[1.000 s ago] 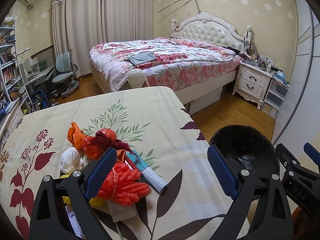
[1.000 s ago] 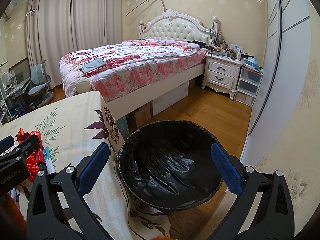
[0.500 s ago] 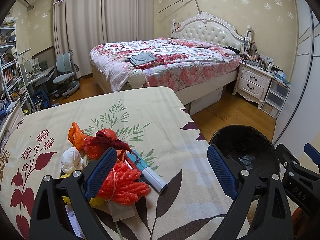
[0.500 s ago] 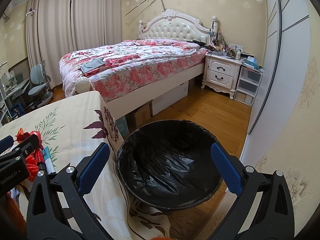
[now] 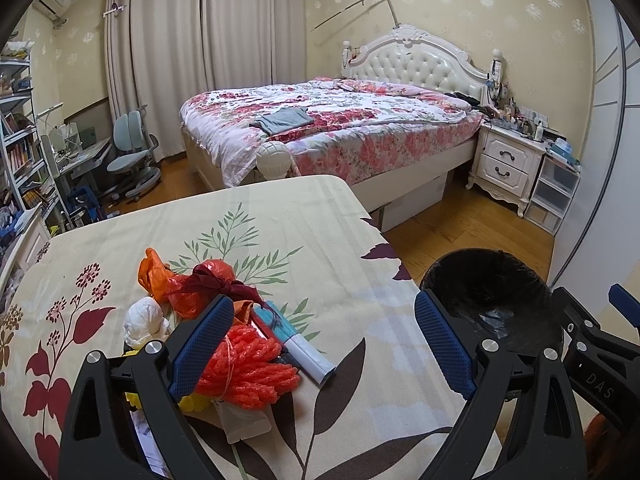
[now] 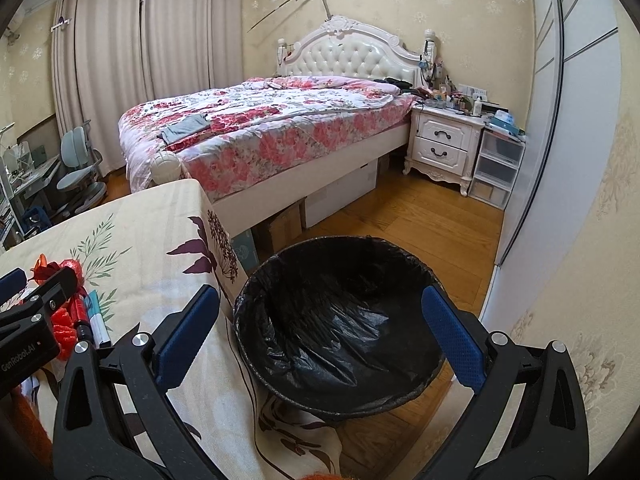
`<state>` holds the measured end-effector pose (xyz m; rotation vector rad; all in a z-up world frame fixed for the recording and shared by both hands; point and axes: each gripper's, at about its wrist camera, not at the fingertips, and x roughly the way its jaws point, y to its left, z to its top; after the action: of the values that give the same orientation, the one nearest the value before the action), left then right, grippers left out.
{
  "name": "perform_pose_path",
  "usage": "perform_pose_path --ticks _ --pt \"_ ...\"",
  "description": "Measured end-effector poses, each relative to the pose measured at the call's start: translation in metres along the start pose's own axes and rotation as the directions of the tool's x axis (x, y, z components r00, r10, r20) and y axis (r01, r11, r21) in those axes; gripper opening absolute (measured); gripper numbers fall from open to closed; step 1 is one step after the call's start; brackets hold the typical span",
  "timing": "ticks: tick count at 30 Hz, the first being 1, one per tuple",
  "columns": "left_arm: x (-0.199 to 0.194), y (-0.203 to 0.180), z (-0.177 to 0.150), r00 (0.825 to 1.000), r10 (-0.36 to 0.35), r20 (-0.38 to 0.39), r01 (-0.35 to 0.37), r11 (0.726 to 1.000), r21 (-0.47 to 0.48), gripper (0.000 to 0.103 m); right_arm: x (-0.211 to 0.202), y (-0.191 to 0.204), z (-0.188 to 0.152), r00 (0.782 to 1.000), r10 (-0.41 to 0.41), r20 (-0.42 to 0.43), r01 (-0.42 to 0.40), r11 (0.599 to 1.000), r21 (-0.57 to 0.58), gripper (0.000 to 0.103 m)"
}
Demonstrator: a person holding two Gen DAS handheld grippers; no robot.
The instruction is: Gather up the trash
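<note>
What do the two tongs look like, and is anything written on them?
Both are black plastic with triangular cut-outs and silver screws. The left tongs and right tongs have blue fingers covered in tiny bumps. White letters on one body read "DAS"; the other reads "GenRobot.AI". No cables or sleeves show.

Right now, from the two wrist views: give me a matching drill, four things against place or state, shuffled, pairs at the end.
Things:
1. trash pile
2. bin
3. grey cloth
4. left hand-held gripper

Place or state:
A. on the bed
B. on the table, by one blue pad
C. open, holding nothing
D. on the floor beside the table, lined with a black bag

Pairs: 1-B, 2-D, 3-A, 4-C
</note>
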<state>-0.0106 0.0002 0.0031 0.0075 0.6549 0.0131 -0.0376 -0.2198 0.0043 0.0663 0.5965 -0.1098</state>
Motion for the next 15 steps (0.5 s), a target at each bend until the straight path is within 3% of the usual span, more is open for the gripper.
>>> perform_pose_path --ticks 15 --pt "0.0026 0.0030 -0.0024 1.000 -0.007 -0.012 0.008 1.000 0.012 0.091 0.0001 0.0005 -0.0039 1.000 -0.006 0.000 0.006 1.000 -0.008 0.099"
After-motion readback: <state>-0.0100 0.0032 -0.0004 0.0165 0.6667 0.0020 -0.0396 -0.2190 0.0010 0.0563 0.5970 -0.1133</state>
